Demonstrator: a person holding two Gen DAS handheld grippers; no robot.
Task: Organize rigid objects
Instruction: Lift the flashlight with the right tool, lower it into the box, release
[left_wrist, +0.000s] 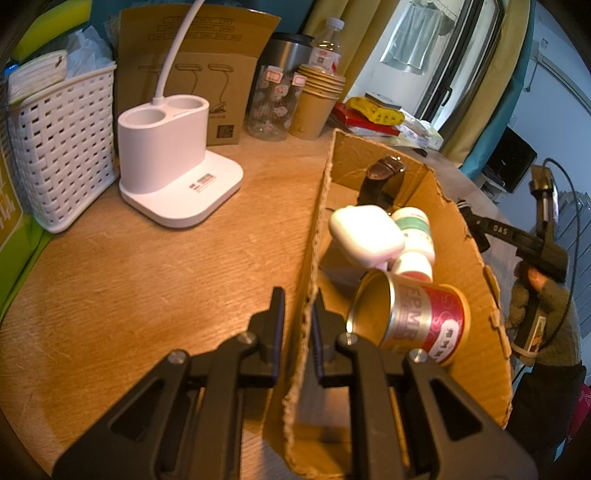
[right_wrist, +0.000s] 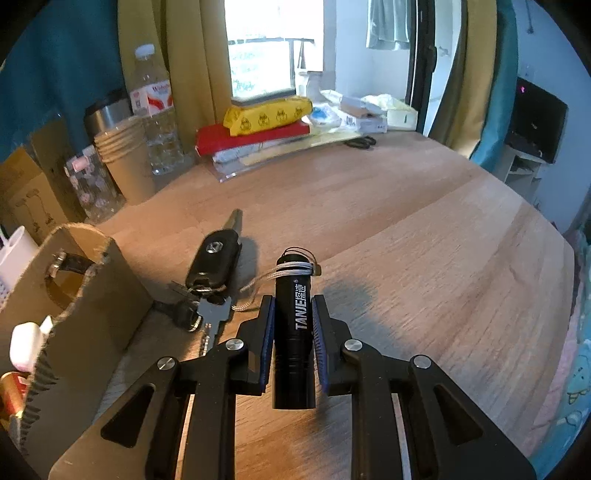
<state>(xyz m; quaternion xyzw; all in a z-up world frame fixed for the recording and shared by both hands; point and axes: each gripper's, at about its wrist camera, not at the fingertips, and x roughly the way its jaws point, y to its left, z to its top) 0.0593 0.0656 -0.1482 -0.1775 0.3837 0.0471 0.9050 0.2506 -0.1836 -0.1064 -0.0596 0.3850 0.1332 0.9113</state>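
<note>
Pinching the box wall (left_wrist: 308, 295), left tongs (left_wrist: 298, 325); right tongs (right_wrist: 293, 325) clamp half-hidden flashlight (right_wrist: 293, 314).

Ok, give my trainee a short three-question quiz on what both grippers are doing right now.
1. True or false: the right gripper is shut on the black flashlight.
2. What does the left gripper clamp? A) the gold can B) the cardboard box's wall C) the white lamp base
3. Fill in: on the table beside the box lies a car ____ with its keyring.

Key:
1. True; both fingers press its sides.
2. B; the fingers straddle the cardboard box at its near wall, while the gold can lies inside and the lamp base stands apart.
3. key; the car key.
</note>
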